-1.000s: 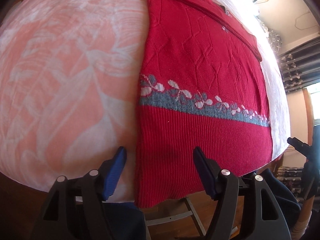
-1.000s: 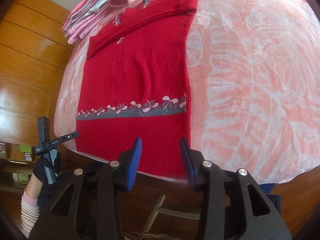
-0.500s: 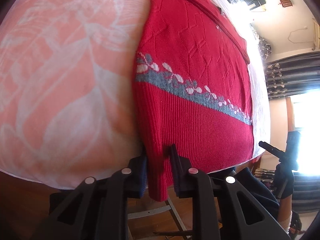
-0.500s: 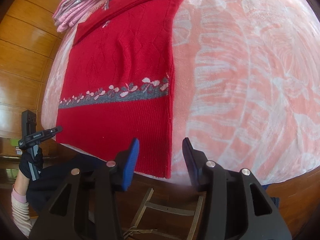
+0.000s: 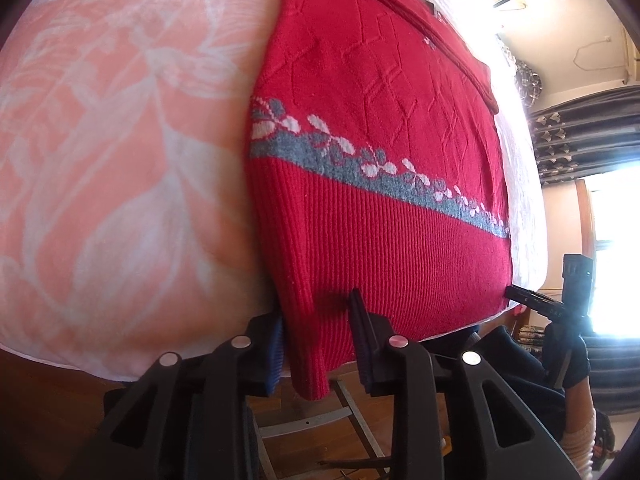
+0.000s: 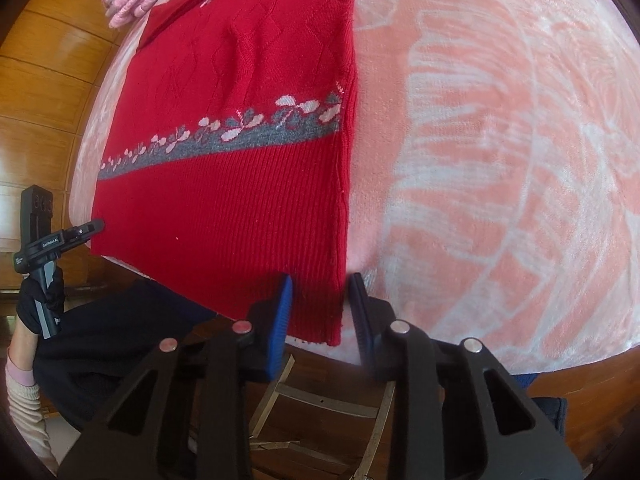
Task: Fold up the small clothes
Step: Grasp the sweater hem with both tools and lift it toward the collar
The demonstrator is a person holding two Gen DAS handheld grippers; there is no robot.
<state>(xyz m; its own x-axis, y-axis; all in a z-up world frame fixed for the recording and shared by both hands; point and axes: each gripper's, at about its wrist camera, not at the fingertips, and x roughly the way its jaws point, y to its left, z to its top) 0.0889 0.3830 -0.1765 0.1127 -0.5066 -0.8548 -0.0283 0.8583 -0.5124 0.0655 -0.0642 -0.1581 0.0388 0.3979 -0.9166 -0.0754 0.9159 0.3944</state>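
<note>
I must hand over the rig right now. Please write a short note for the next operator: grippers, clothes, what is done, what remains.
Left gripper: jaws straddle one hem corner of the red sweater; whether they clamp it is unclear.
Right gripper: jaws open around the other hem corner.
The sweater lies flat on the pink blanket, hem at the near edge; a pile of pink clothes sits beyond it.
Left to do: grip both corners, probably fold the hem away toward the collar.
</note>
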